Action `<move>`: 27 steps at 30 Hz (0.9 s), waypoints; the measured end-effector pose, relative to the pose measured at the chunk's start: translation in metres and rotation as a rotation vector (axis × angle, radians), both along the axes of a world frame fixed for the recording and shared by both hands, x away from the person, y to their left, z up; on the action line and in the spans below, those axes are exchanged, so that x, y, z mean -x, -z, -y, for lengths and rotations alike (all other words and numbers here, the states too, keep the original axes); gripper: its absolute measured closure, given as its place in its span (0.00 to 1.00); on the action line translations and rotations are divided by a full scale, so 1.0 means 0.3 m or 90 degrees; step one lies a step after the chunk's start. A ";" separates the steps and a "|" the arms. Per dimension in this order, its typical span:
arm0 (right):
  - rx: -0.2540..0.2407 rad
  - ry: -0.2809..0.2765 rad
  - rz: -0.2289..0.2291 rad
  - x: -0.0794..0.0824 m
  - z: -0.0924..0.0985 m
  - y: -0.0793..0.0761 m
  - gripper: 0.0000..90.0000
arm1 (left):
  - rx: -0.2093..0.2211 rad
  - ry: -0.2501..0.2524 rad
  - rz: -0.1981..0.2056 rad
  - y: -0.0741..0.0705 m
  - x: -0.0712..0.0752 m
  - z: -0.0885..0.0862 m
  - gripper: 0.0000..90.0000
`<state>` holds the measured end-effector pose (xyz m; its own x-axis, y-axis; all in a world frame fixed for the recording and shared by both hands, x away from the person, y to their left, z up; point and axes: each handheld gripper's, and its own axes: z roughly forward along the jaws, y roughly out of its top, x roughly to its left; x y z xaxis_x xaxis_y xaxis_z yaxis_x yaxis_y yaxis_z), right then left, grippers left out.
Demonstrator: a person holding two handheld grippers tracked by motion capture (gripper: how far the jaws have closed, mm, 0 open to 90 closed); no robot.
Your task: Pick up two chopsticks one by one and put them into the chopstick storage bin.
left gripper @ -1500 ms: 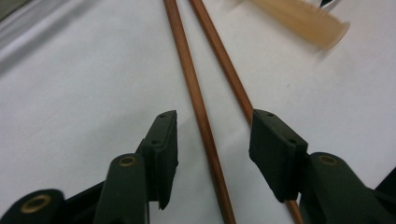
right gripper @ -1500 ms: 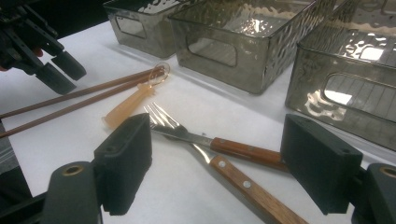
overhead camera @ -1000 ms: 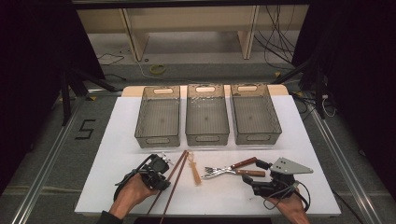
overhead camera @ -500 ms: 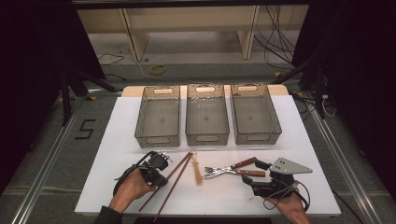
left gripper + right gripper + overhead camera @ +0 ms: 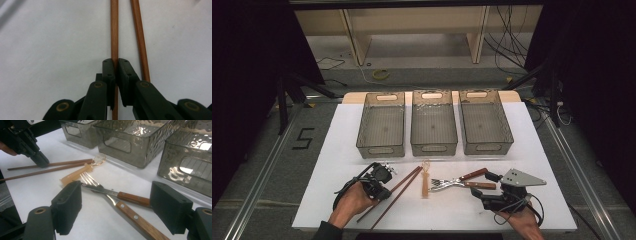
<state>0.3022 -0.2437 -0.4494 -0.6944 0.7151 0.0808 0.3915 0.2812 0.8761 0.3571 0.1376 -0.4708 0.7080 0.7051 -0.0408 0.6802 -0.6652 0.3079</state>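
Two brown chopsticks (image 5: 404, 182) lie slanted on the white table. My left gripper (image 5: 386, 191) points down at them. In the left gripper view my left gripper (image 5: 115, 61) has just been closing and now pinches one chopstick (image 5: 114, 30); the other chopstick (image 5: 140, 37) lies free beside it. My right gripper (image 5: 482, 186) rests at the table's front right, and its jaws stand wide apart in the right gripper view (image 5: 118, 205). Ahead of it lie a wooden-handled fork (image 5: 135, 216) crossed by a wooden-handled knife (image 5: 130, 197).
An amber plastic utensil (image 5: 425, 180) lies between the chopsticks and the fork. Three grey see-through bins (image 5: 381, 149) (image 5: 434, 148) (image 5: 485, 146) stand in a row behind, all with nothing in them. Dark floor and cables surround the table.
The left gripper's jaws have closed onto one chopstick. Neither hand has shifted.
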 end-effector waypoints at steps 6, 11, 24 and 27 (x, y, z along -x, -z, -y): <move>-0.002 0.003 -0.001 0.000 0.001 -0.001 0.30 | 0.004 0.007 0.016 -0.014 0.004 -0.013 0.93; -0.002 0.003 0.000 0.000 0.001 -0.001 0.30 | 0.010 0.014 0.020 -0.030 0.005 -0.026 0.93; -0.003 0.002 0.000 0.000 0.002 -0.001 0.30 | 0.058 0.024 0.061 -0.125 0.011 -0.046 0.93; -0.002 0.002 0.001 0.000 0.002 -0.001 0.30 | 0.073 0.021 0.076 -0.156 -0.007 -0.055 0.93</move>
<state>0.3023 -0.2442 -0.4490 -0.6919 0.7174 0.0819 0.3907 0.2766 0.8780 0.3592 0.1541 -0.4239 0.7348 0.6774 -0.0342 0.6132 -0.6420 0.4603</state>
